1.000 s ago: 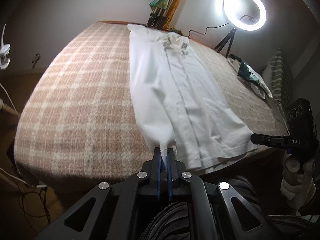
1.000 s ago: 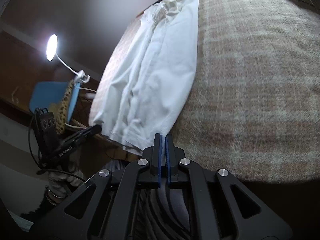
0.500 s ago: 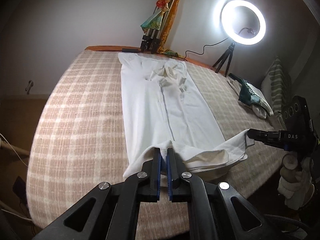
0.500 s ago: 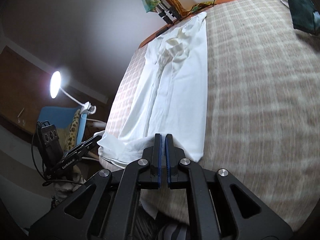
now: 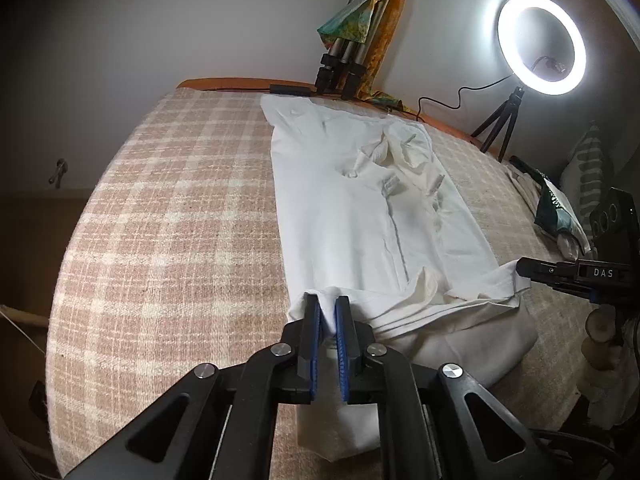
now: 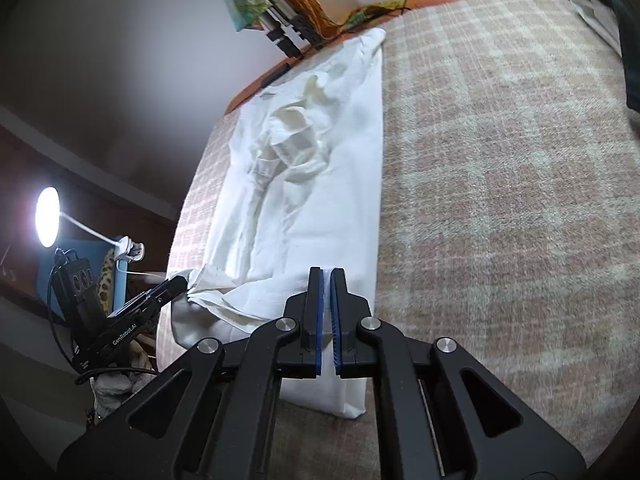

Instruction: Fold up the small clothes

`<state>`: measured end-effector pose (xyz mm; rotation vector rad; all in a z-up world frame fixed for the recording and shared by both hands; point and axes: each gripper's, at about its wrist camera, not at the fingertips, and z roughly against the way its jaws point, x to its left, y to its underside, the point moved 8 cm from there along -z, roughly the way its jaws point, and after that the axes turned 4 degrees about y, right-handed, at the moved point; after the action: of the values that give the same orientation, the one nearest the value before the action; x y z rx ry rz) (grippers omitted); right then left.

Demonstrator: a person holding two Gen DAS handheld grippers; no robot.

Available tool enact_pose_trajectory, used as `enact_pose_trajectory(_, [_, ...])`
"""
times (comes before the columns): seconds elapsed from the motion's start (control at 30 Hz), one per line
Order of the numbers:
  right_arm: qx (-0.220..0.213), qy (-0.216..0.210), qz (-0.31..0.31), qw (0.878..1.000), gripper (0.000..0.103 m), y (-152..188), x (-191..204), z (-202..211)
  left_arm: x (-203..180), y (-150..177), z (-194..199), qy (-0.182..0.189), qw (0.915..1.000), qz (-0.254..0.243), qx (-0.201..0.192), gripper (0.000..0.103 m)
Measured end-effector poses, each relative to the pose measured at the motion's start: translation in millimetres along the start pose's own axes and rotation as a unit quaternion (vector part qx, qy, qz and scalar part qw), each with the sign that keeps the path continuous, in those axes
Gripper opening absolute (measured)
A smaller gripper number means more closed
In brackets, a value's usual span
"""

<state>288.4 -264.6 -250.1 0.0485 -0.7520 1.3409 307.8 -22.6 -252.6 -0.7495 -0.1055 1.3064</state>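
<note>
Creased white cotton garment (image 5: 360, 216), checked blanket (image 5: 168, 216)

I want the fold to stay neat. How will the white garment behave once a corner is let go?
The white garment is probably floppy: its lifted hem sags and bunches between the grippers. It looks thin and light. On the plaid blanket it will likely stay put.

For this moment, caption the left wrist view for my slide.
Left gripper opening over the white garment's folded-up hem on a plaid blanket; right gripper grips the other corner.
</note>
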Motion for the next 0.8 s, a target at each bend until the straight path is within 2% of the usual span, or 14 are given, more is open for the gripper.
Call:
enact_pose_trajectory(0.07, [0.005,0.005,-0.010,1.000,0.006,-4,-7,-4,10,-7,3,-0.012,0.9998,0.013,-0.012,0.044])
enact_pose_trajectory(0.13, [0.004,0.009,-0.010,1.000,0.016,-7,-10,0,17,-14,17,-0.004,0.9991,0.023,-0.034,0.044])
enact_pose_trajectory(0.2, [-0.013,0.009,-0.003,1.000,0.047,-10,-12,10,22,-15,33,0.003,0.9985,0.021,-0.051,0.043])
enact_pose_trajectory(0.23, [-0.023,0.012,0.003,1.000,0.052,-10,-12,17,22,-13,39,0.006,0.9985,0.016,-0.052,0.043])
enact_pose_trajectory(0.3, [-0.037,0.010,0.025,0.999,0.053,-7,-8,31,19,-5,49,0.009,0.9987,-0.005,-0.049,0.035])
enact_pose_trajectory(0.43, [-0.027,0.001,0.068,0.997,0.053,11,3,39,12,12,45,-0.004,0.9987,-0.044,-0.025,0.035])
enact_pose_trajectory(0.57, [-0.014,0.040,0.115,0.992,0.053,24,8,20,13,13,22,0.002,0.9995,-0.032,-0.009,0.036])
enact_pose_trajectory(0.67, [-0.015,0.052,0.122,0.991,0.053,21,9,6,9,8,4,0.015,0.9997,-0.021,-0.001,0.037])
enact_pose_trajectory(0.73, [-0.022,0.072,0.135,0.988,0.053,14,10,-1,4,6,-7,0.011,0.9994,-0.034,0.004,0.035])
enact_pose_trajectory(0.8, [-0.032,0.094,0.156,0.983,0.053,7,12,-6,-2,4,-13,0.003,0.9987,-0.050,0.004,0.023])
